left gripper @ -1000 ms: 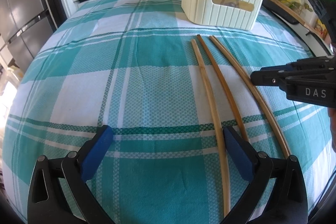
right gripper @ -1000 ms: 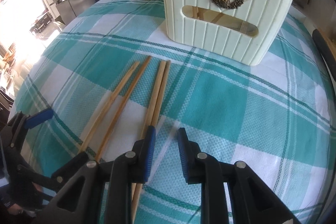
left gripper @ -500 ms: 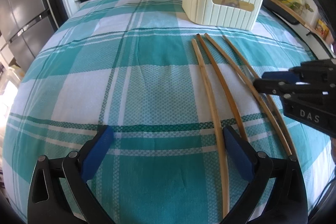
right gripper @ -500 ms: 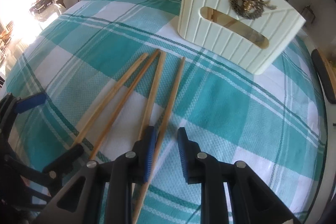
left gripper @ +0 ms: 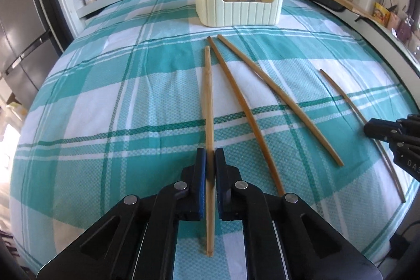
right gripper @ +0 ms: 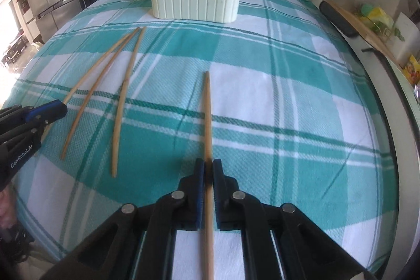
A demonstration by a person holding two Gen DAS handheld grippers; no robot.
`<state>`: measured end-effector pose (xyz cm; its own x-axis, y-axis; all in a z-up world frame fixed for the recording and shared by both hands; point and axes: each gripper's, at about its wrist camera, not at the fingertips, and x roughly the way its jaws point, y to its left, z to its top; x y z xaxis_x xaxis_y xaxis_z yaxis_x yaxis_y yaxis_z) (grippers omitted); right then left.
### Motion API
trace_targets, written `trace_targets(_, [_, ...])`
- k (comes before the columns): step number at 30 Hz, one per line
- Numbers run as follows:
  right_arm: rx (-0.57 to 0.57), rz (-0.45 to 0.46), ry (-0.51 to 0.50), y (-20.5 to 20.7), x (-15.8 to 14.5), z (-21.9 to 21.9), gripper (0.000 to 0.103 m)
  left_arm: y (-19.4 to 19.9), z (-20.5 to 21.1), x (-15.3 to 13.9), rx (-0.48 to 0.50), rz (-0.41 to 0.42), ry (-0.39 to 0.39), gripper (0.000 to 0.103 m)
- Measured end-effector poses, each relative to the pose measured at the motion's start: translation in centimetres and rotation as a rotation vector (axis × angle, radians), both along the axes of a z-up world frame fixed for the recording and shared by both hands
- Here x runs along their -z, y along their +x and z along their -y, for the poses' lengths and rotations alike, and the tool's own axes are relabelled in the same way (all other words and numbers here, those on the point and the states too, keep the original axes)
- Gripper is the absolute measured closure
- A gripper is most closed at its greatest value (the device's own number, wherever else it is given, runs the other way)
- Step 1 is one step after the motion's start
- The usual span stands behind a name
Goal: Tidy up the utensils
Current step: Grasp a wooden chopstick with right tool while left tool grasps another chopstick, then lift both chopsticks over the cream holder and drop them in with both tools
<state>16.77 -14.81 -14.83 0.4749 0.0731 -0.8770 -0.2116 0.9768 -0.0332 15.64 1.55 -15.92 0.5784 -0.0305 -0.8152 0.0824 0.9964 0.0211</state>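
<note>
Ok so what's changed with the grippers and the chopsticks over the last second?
The left gripper went from wide open to shut on the leftmost chopstick. The right gripper clamped the rightmost chopstick and dragged it sideways, away from the others. The two middle chopsticks and the cream holder stayed put on the checked cloth.

Bright daylight, strongest from the blown-out glare far left of both claws. Tablecloth (left gripper: 131, 96) evenly lit, sharp ahead of the tips; short soft shadow under the left gripper (left gripper: 209, 164). Heavy fisheye bend, dark vignette at corners. Counter clutter (right gripper: 380, 22) beyond looks softer, maybe slightly blurred.
</note>
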Motion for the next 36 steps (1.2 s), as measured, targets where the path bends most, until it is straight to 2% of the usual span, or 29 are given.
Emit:
trace_targets(3, [0.014, -0.007, 0.033, 0.1, 0.0, 0.2, 0.096, -0.7, 0.3, -0.2, 0.022, -0.027, -0.018, 0.097])
trace_targets(5, [0.011, -0.015, 0.048, 0.5, -0.1, 0.1, 0.088, -0.9, 0.2, -0.3, 0.031, -0.038, -0.013, 0.091])
trace_targets(6, [0.009, -0.017, 0.058, 0.6, -0.3, 0.2, 0.068, -0.8, 0.0, -0.4, 0.031, -0.044, -0.014, 0.077])
trace_targets(7, [0.001, -0.015, 0.070, 0.6, -0.5, 0.2, 0.050, -0.7, -0.3, -0.5, 0.031, -0.048, -0.017, 0.067])
trace_targets(8, [-0.015, -0.020, 0.076, 0.6, -0.6, 0.2, 0.048, -0.5, -0.6, -0.6, 0.034, -0.050, -0.021, 0.050])
trace_targets(9, [-0.036, -0.033, 0.068, 0.6, -0.7, 0.1, 0.048, -0.2, -0.9, -0.6, 0.038, -0.053, -0.023, 0.044])
trace_targets(13, [-0.112, -0.076, 0.024, 1.0, -0.8, -0.5, 0.049, 2.0, -1.5, -0.3, 0.068, -0.089, -0.042, 0.044])
trace_targets(15, [-0.140, -0.104, 0.015, 1.7, -0.5, -0.6, 0.050, 3.5, -1.3, 0.0, 0.089, -0.097, -0.027, 0.045])
trace_targets(16, [-0.152, -0.117, 0.008, 2.2, -0.3, -0.8, 0.060, 4.3, -1.0, -0.1, 0.106, -0.095, -0.010, 0.046])
trace_targets(18, [-0.167, -0.126, 0.013, 3.4, 0.0, -0.8, 0.076, 6.3, -0.7, -0.2, 0.128, -0.101, -0.012, 0.057])
trace_targets(19, [-0.168, -0.125, 0.016, 4.1, 0.0, -0.8, 0.077, 7.3, -0.6, -0.2, 0.136, -0.110, -0.019, 0.059])
trace_targets(23, [-0.180, -0.141, 0.035, 7.2, 0.1, -1.5, 0.080, 11.0, -0.3, -0.2, 0.163, -0.155, -0.049, 0.076])
trace_targets(24, [-0.184, -0.143, 0.029, 7.9, 0.1, -1.8, 0.083, 11.7, -0.2, -0.3, 0.168, -0.159, -0.057, 0.081])
trace_targets(25, [-0.189, -0.143, 0.021, 8.5, 0.1, -2.1, 0.091, 12.3, -0.2, -0.3, 0.173, -0.163, -0.064, 0.086])
trace_targets(26, [-0.192, -0.143, 0.021, 9.1, 0.1, -2.2, 0.096, 12.7, -0.2, -0.2, 0.176, -0.168, -0.074, 0.095])
trace_targets(28, [-0.186, -0.153, 0.058, 10.0, 0.0, -2.1, 0.097, 13.6, -0.7, -0.2, 0.163, -0.169, -0.118, 0.098])
trace_targets(31, [-0.145, -0.131, 0.142, 11.0, -1.0, -1.3, 0.097, 13.8, -1.8, -1.4, 0.123, -0.124, -0.162, 0.099])
trace_targets(36, [-0.128, 0.025, 0.253, 10.2, -6.0, -0.2, 0.097, 12.5, -4.0, -6.4, 0.073, 0.011, -0.239, 0.099])
